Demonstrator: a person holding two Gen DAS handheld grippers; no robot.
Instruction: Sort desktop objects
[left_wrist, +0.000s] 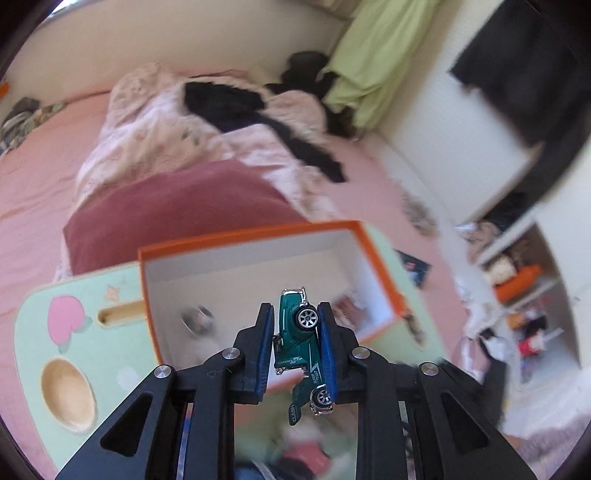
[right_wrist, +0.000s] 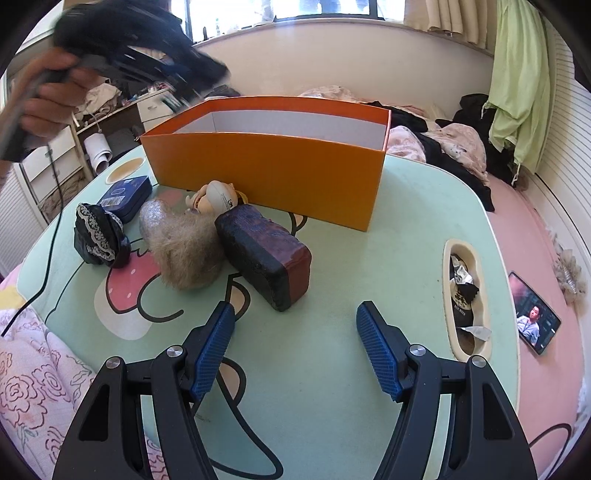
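1. The left gripper (left_wrist: 297, 345) pinches a small green toy car (left_wrist: 302, 345) between its blue pads, nose pointing away from the camera and its wheels turned toward the right pad. The narrow sideways hold suits so small a body, and it hangs clear of any surface.
2. Just beyond the car lies the orange box (left_wrist: 258, 236), its white inside open to that camera. The car sits above the box's near part, probably so it can be dropped in. Something blurred already lies on the box floor; what it is cannot be told.
3. The right gripper (right_wrist: 295, 347) hovers over the mint-green lap table (right_wrist: 369, 221) with its fingers spread and nothing between them, seemingly waiting its turn.
4. Nearest its fingers lies a dark red-ended block (right_wrist: 264, 254), and touching that a tuft of tan fur (right_wrist: 184, 243) with a small doll figure (right_wrist: 210, 195) behind, against the box wall.
5. Further left sit a black lace-trimmed pouch (right_wrist: 99, 236) and a blue tin (right_wrist: 123, 195), still unsorted.
6. At the far left, a person's hand (right_wrist: 44, 96) grips the left tool's handle, raised above the box.
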